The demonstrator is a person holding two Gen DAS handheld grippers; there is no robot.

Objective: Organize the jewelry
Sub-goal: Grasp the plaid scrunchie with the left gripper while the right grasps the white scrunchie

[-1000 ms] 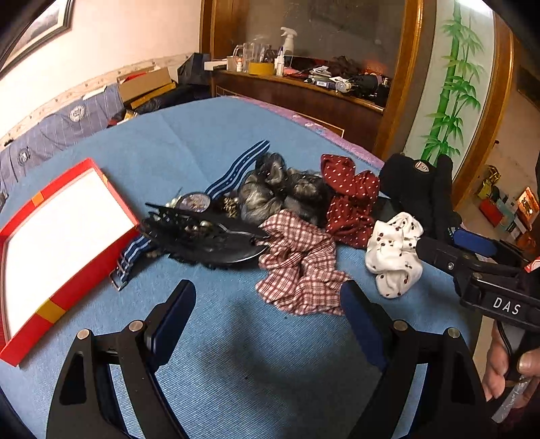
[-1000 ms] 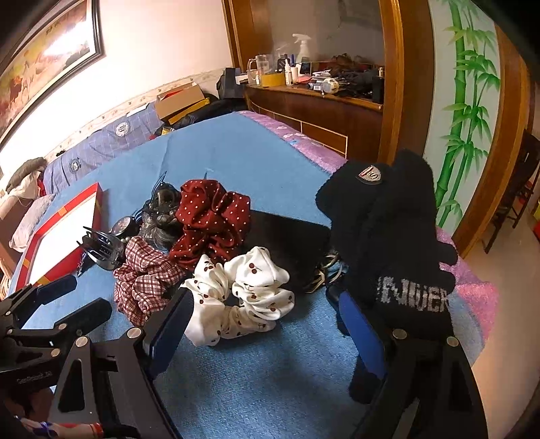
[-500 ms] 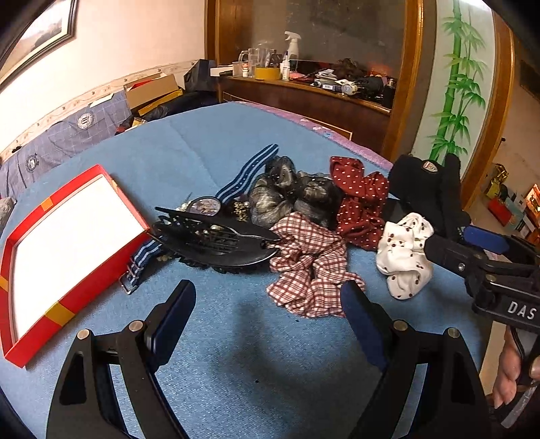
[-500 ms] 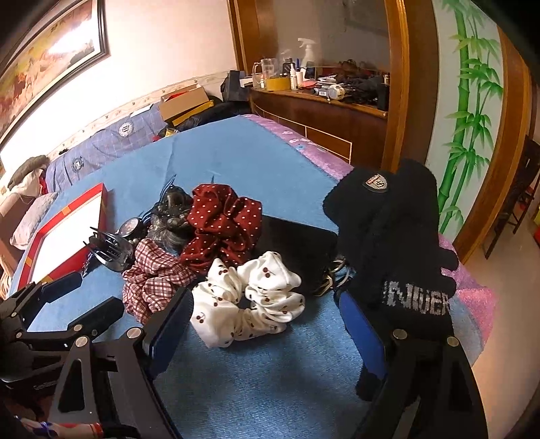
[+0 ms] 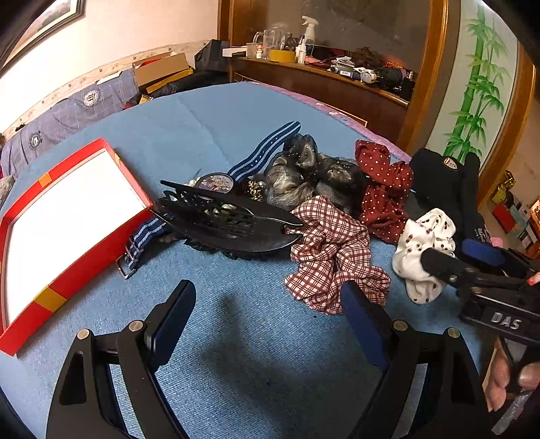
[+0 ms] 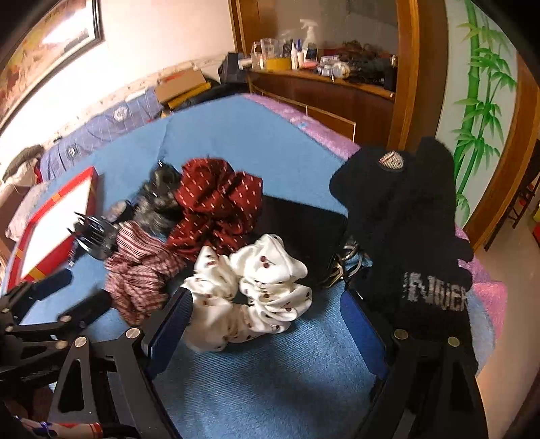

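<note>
Both claws, left [image 5: 266,324] and right [image 6: 266,324], are wide open, holding nothing. A puffy white scrunchie [image 6: 249,293] with dark red dots lies crumpled on the blue bed [image 6: 270,371].

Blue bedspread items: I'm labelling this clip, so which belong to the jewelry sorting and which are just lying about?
Belongs to the job:
red tray
black hair claw
white dotted scrunchie
plaid scrunchie
dark red scrunchie
striped strap

Just lying about:
black gloves
spray bottle
cardboard box
</note>
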